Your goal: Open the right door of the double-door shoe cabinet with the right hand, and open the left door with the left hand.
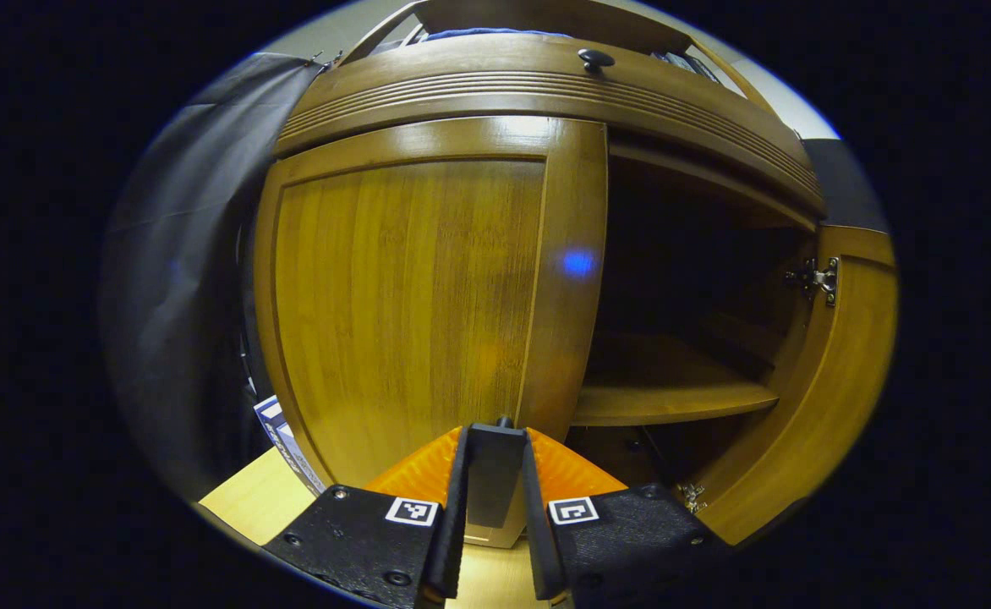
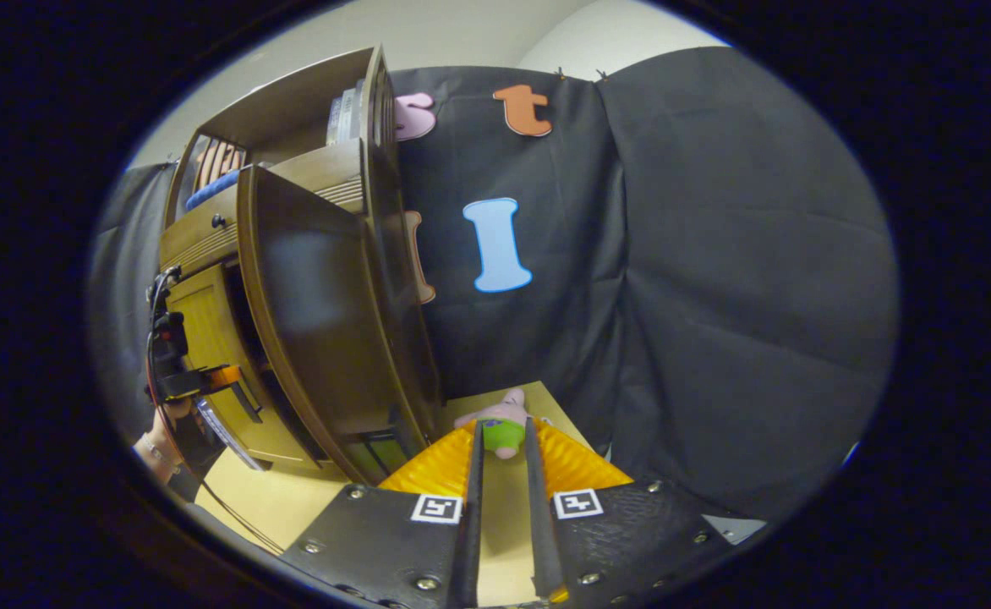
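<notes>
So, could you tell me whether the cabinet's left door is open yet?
Shut: the left door sits flush in its frame, while the right door is swung out.

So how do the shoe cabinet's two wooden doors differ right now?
The left wooden door sits closed, its front panel facing the left gripper; the right wooden door is swung wide open, exposing the inner shelf and its metal hinge. Both share the same brown framed-panel build.

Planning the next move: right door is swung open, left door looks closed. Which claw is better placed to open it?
Left. The left claw faces the closed left door, something dark between its fingers. The right claw points away toward a plush toy.
</notes>
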Demonstrator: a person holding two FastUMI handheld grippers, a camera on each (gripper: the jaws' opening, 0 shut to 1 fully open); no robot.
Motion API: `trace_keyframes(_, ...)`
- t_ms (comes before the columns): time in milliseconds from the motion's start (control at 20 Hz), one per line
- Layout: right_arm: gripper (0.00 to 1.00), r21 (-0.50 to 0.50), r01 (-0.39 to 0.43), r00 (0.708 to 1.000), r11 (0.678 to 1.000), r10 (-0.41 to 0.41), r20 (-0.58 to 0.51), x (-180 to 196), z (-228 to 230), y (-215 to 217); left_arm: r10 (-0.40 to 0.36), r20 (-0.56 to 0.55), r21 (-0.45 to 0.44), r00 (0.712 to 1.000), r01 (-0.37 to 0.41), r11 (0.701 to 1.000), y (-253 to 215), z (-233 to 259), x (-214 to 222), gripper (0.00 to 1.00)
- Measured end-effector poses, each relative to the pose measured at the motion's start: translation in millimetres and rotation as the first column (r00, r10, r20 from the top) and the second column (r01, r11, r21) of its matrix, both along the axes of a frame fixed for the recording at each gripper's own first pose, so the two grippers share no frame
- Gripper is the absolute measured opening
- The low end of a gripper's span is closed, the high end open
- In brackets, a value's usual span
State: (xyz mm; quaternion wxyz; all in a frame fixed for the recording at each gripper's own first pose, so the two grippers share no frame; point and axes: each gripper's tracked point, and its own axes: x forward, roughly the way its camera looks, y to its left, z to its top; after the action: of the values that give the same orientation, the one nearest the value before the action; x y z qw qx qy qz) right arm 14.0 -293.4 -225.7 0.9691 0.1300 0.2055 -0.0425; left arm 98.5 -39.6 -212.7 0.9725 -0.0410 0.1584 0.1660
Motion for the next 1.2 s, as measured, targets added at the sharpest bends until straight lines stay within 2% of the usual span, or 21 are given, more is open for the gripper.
trace_keyframes(100,0.25,-0.001,-0.016,1.0,1.0,0.016,0.0,2.6,-0.3,2.5,0.013,0.009,-0.005,1.0,-0.013,1.0,0.0,0.1,0.6,0.31)
trace_keyframes(350,0.25,0.008,-0.059,0.998,0.998,0.059,0.001,7.5,-3.1,10.7,0.038,0.006,0.008,0.999,-0.039,0.999,1.2,0.9,0.5,0.34)
trace_keyframes(400,0.25,0.007,-0.067,0.998,0.998,0.067,-0.004,6.8,-4.6,11.1,0.044,0.005,0.006,0.999,-0.045,0.999,0.9,1.2,-0.5,0.31)
trace_keyframes(600,0.25,-0.006,-0.09,0.996,0.996,0.089,-0.023,7.8,-12.6,15.0,0.073,-0.016,0.019,0.997,-0.072,0.997,1.2,3.4,-0.9,0.3)
trace_keyframes(1200,0.25,0.009,-0.096,0.995,0.995,0.096,-0.024,14.2,-17.2,8.6,0.108,-0.026,0.007,0.994,-0.108,0.994,2.1,4.6,-5.8,0.26)
